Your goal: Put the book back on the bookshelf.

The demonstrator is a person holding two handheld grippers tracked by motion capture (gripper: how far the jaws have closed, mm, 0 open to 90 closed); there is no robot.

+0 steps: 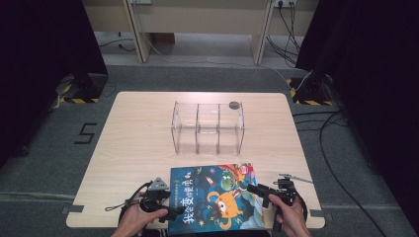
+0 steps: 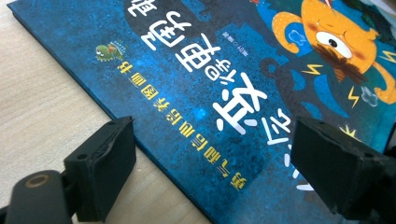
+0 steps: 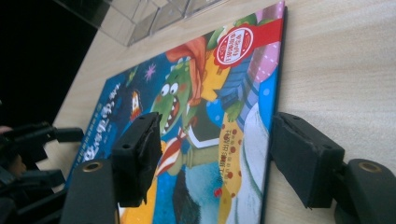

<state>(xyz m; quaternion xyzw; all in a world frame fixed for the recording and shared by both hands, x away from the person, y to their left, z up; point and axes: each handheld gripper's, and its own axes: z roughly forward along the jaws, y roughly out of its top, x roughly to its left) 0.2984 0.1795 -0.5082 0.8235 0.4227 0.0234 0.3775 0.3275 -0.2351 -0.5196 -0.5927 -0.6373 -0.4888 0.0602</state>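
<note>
A pale wooden surface (image 1: 133,133) stands on grey carpet floor (image 1: 44,148). Black curtains (image 1: 44,44) hang at both sides. A light wooden bench (image 1: 197,19) lines the back wall, with cables (image 1: 289,29) trailing beneath. Black-and-yellow hazard tape (image 1: 79,100) marks the stand feet; a "5" (image 1: 85,133) is taped on the carpet.

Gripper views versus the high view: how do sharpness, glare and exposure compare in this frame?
High view: even light, soft overall; the clear organizer is faint, and the book title is barely legible. Left gripper view: cover print crisp, the near jaws soft. Right gripper view: book foreshortened, no glare, its left side falls to black, with the left gripper dim there.
</note>
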